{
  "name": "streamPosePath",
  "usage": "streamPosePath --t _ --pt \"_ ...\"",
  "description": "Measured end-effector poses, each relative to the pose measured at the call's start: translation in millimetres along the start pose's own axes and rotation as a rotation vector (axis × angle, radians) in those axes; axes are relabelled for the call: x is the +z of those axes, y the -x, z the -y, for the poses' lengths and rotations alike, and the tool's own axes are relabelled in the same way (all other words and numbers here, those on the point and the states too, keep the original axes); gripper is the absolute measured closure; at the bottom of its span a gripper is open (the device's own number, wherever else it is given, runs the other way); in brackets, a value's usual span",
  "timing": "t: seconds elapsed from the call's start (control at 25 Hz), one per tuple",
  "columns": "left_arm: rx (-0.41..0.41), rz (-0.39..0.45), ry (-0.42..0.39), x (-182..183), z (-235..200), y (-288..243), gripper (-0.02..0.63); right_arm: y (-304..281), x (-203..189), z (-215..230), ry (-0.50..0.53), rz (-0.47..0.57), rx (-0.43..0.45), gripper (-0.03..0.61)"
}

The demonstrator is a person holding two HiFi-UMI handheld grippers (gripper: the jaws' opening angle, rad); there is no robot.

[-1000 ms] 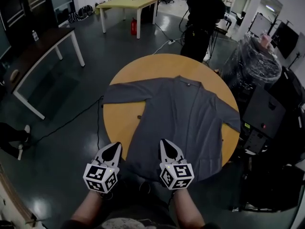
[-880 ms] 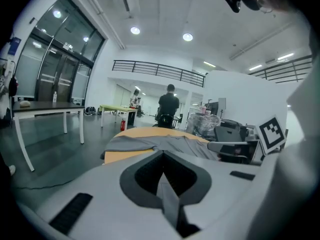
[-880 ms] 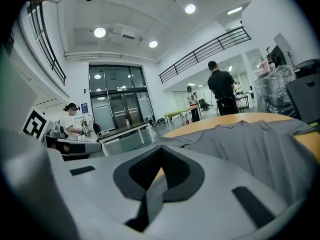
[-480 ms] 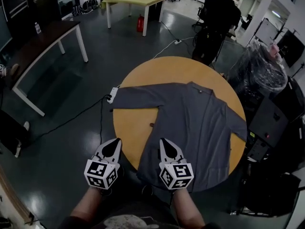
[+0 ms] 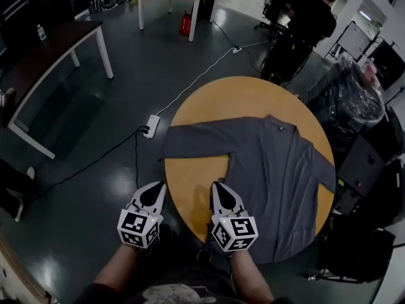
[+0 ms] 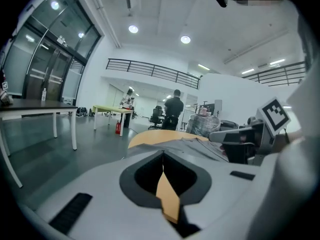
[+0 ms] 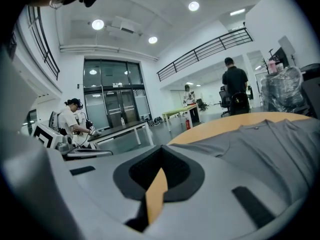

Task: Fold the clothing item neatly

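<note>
On round table point(image 5: 197, 183), flat unfolded grey cardigan point(image 5: 278, 170).

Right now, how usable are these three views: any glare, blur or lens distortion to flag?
Head view: dim but sharp, grey garment and round table crisp, sheen on the glossy floor, edges bent. Left gripper view: heavy fisheye, dark corners, bright ceiling lights, the shut left tongs soft up close. Right gripper view: same fisheye, the shut right tongs blurred, garment readable.
</note>
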State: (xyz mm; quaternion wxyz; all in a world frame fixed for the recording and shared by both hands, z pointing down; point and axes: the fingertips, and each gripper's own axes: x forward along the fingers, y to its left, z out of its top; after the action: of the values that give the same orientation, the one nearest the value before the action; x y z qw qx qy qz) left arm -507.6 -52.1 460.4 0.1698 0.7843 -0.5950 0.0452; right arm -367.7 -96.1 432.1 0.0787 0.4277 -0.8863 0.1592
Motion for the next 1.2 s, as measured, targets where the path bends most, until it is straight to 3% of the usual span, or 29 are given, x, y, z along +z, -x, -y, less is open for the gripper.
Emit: streamPosePath --t 0.24,0.52,0.8,1.0,1.2 --pt "-0.039 -0.056 -0.016 -30.0 -43.4 -36.1 0.603 -30.6 -14.2 -1.5 -0.01 -0.04 -0.043 0.589" --pt "0.02 -0.119 -0.095 -73.2 -104.7 -80.3 0.576 -51.8 -36.8 6.3 -0.049 -0.098 -0.1 0.589" --pt "0.048 -0.197 -0.207 -111.0 -129.3 -120.0 0.483 -60.4 -53.6 15.4 -0.085 -0.13 -0.142 0.589" --pt "0.053 -0.278 -0.272 -138.8 -139.8 -141.2 0.462 -62.8 -55.6 25.2 -0.099 -0.127 -0.169 0.589" --pt "0.063 -0.284 -0.297 -143.0 -143.4 -154.6 0.462 -66.6 -60.7 28.9 -0.128 -0.125 -0.184 0.589"
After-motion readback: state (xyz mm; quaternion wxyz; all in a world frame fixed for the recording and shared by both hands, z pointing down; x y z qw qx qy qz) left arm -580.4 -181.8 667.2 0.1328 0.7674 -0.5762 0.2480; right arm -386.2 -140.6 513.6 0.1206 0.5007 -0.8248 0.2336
